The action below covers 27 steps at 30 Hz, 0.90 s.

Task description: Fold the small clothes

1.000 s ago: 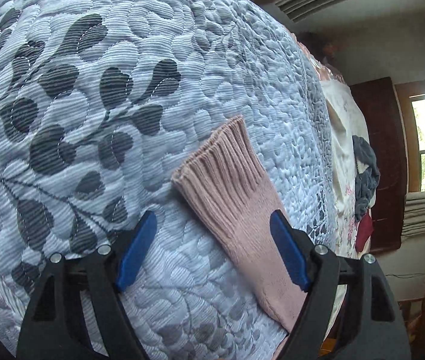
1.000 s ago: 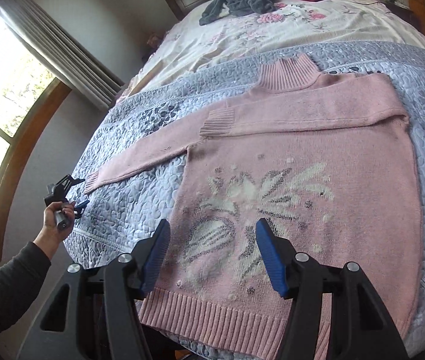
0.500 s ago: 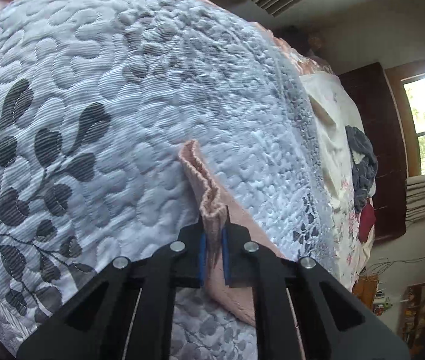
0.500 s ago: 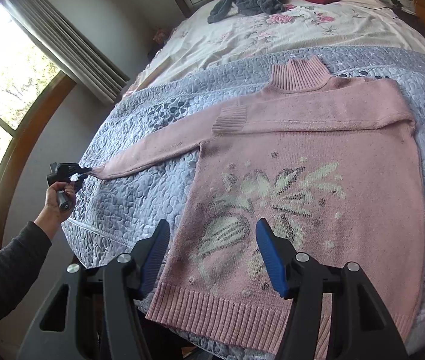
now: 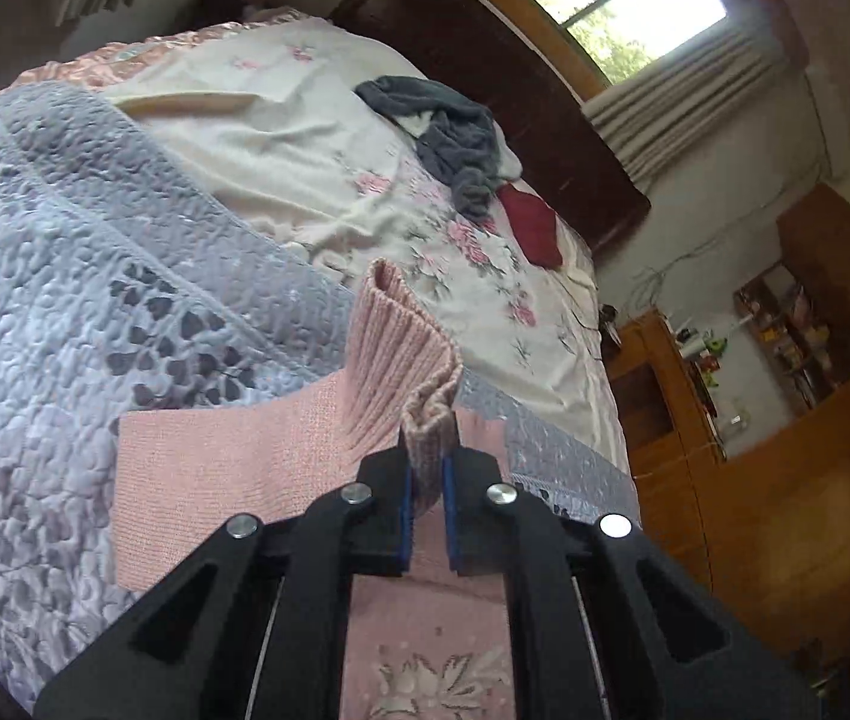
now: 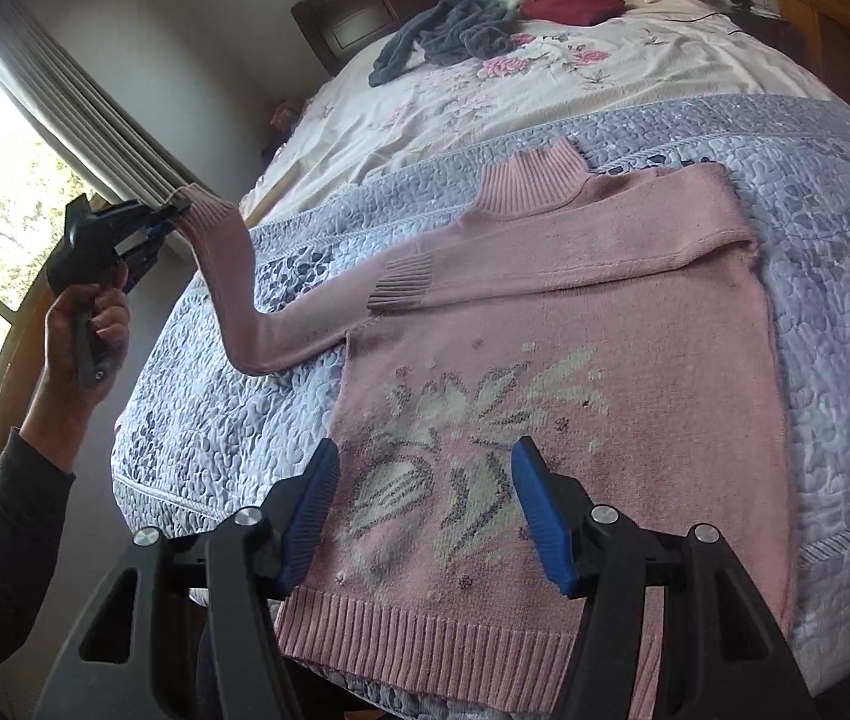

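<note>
- While the pink sweater [image 6: 551, 360] lies flat on the bed's grey quilt [image 6: 833, 252], left tongs [image 5: 427, 483] clamp its sleeve cuff [image 5: 428, 420], raised at far left.
- Right tongs [image 6: 425, 510] hover apart, empty, above the near hem.

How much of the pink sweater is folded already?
Only a little. One sleeve already lies folded across the chest of the pink sweater. The left tool is lifting the other sleeve's cuff off the quilt. The right tool is open. The body is not yet folded.
</note>
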{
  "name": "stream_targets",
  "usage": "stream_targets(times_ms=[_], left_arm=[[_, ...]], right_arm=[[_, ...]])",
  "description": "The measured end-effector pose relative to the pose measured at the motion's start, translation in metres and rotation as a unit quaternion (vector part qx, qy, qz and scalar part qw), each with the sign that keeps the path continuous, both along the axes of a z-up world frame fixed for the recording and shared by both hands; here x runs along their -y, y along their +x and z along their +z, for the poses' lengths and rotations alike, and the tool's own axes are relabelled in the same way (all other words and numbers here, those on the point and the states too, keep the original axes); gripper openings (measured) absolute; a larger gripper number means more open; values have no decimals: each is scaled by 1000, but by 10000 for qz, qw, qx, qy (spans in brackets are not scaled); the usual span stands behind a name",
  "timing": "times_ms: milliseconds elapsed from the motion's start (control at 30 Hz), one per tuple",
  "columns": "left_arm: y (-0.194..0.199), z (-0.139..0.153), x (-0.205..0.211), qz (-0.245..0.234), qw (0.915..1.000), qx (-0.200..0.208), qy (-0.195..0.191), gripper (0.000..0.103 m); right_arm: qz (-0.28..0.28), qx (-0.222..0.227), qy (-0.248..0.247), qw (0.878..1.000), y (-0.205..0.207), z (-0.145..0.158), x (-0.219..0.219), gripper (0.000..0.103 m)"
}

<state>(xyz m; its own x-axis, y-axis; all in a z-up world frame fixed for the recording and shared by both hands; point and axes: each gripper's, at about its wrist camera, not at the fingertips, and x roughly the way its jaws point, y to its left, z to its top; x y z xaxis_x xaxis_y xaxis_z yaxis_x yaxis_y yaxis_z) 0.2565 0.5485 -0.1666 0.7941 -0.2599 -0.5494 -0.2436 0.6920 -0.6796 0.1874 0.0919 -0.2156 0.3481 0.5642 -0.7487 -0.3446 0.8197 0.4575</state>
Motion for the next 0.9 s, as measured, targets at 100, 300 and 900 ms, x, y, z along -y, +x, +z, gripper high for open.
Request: stream_targets(times_ms=[100, 300, 900], left_arm=[[39, -11, 47, -405, 9992, -56, -8, 5], [102, -59, 126, -1092, 9931, -394, 143, 5], [137, -209, 215, -2001, 9704, -1342, 194, 49]], right_arm=[[-134, -53, -8, 9999, 6, -6, 15, 60], [-345, -167, -51, 9993, 25, -21, 39, 60], [-375, -2318, 1817, 9549, 237, -128, 37, 65]])
